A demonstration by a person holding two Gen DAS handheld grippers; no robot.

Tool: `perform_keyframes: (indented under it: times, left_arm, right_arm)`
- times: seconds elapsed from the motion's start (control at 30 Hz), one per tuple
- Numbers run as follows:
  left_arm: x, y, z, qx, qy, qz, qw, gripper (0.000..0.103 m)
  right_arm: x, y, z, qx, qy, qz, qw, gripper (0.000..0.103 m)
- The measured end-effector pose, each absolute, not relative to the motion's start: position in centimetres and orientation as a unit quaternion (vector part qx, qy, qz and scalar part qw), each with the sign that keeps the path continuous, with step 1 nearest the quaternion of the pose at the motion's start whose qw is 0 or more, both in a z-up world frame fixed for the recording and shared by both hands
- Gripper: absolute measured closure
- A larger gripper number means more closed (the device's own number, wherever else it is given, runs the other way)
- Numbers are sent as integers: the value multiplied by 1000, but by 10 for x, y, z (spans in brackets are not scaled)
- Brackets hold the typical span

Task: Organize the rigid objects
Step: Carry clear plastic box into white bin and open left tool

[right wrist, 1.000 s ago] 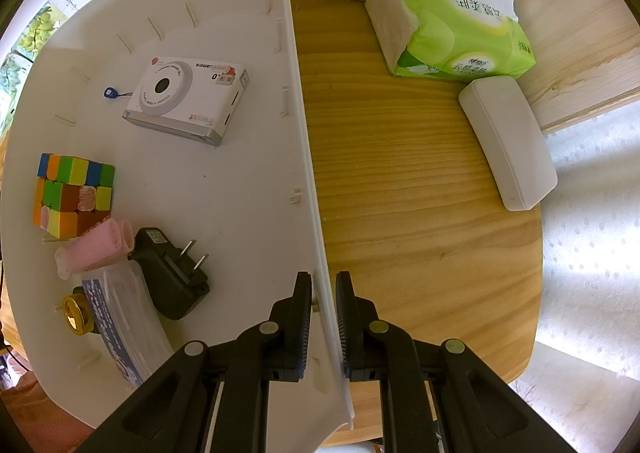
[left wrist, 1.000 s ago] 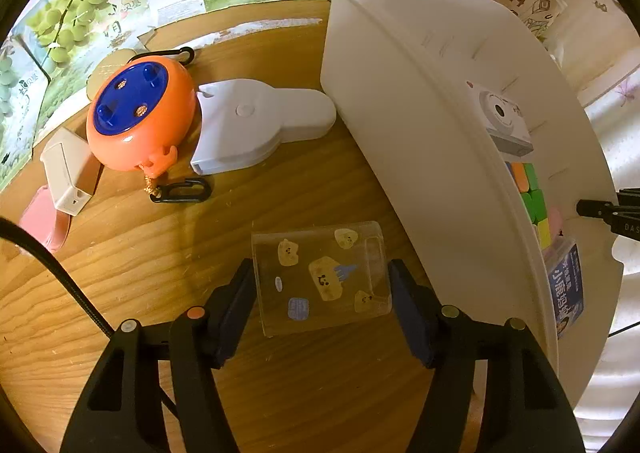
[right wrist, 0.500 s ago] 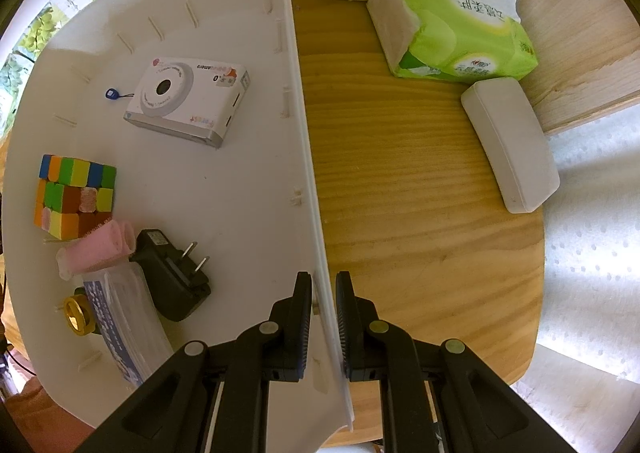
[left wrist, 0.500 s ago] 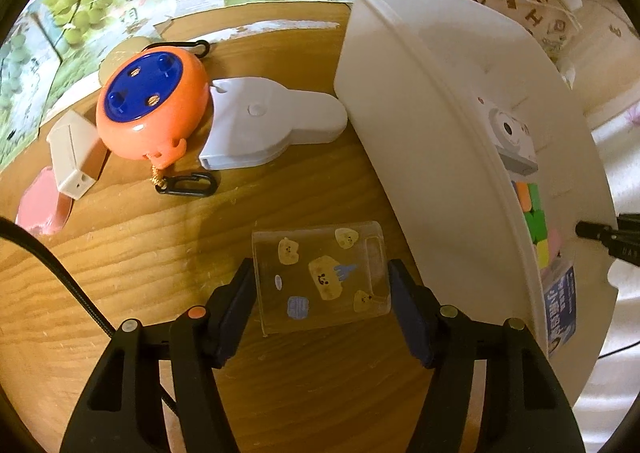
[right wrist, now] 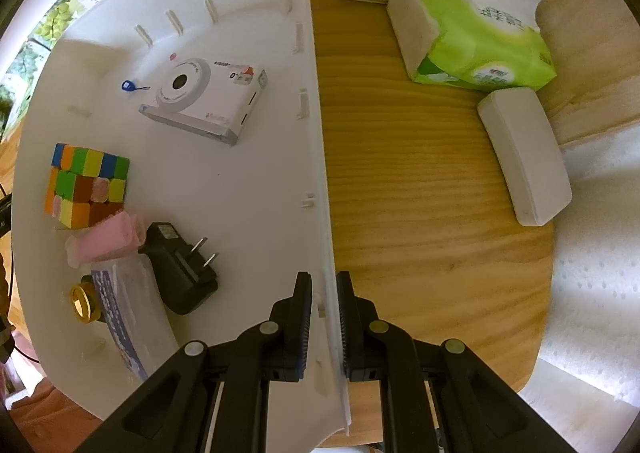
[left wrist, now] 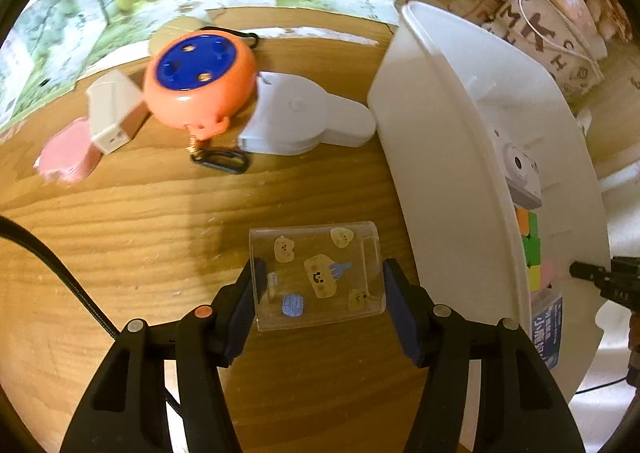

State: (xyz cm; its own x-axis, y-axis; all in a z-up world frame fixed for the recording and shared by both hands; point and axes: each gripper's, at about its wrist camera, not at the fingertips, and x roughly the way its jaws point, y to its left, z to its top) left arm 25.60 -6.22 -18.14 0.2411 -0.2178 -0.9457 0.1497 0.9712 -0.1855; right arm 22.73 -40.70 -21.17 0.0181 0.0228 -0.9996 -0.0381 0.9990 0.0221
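On the left, we are holding our left gripper [left wrist: 320, 285] clamped on a clear sticker-covered card case [left wrist: 316, 273], its jaws having just been closing on it above the wooden desk [left wrist: 140, 233]. To the right, we are pinching the white bin's [right wrist: 240, 173] rim with our right gripper [right wrist: 324, 313].

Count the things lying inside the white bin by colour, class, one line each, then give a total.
White: 1, camera
Multicoloured: 1, puzzle cube
Pink: 1, roll
Black: 1, plug adapter
Gold: 1, ring
Clear: 1, labelled case
Total: 6
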Motion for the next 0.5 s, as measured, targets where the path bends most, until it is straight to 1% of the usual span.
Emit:
perform_keyframes:
  times: [0.3, 0.5]
  left_arm:
    - [226, -53, -147, -57, 579, -81, 809, 40]
    - [210, -62, -122, -68, 553, -64, 828, 40]
  right_arm:
    - [226, -406, -209, -22, 700, 51, 712, 91]
    - [226, -404, -208, -28, 699, 67, 712, 91]
